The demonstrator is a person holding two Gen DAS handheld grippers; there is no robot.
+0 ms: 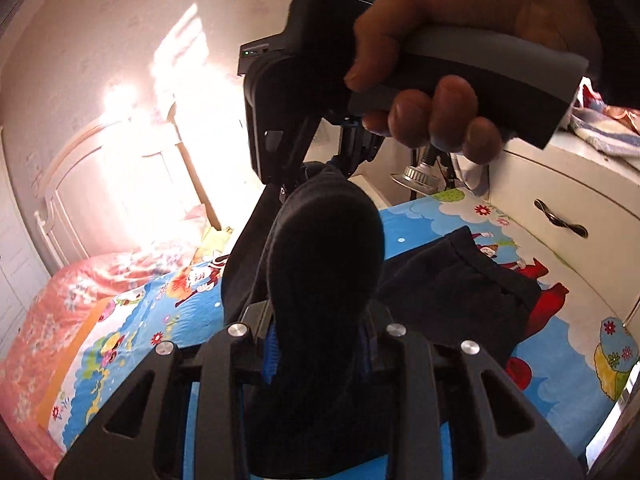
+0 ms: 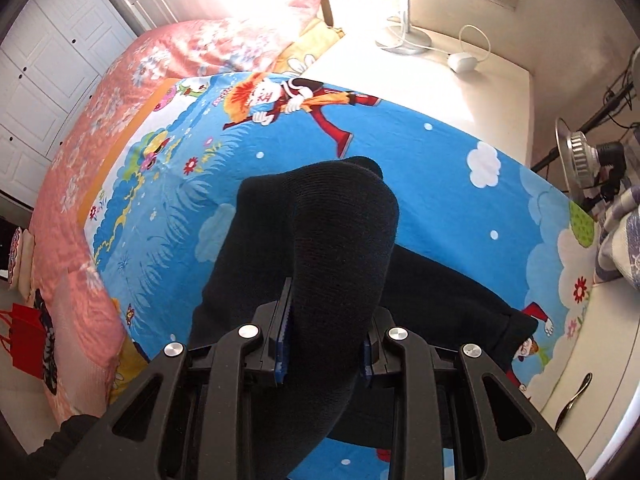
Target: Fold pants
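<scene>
We see the left tongs clenched on a thick bunch of the dark pants, the cloth swelling up between the blue pads and hiding most of them. The right tongs are likewise clamped on a fold of the pants, and the fabric covers the fingertips, so we cannot make out how deep the grip goes. In the left wrist view the right tongs reach into the same raised bunch from above, their tips lost in the black cloth; the right hand wraps the handle, cut off at the top edge.

The rest of the pants trails down onto the bed, lying on the blue cartoon sheet. One end with a hem shows near the white dresser; what lies under the tongs is hidden. Glare from the sunlight washes out the headboard. A pink floral quilt lies beyond the sheet, and a nightstand carries a lamp base whose top is cut off.
</scene>
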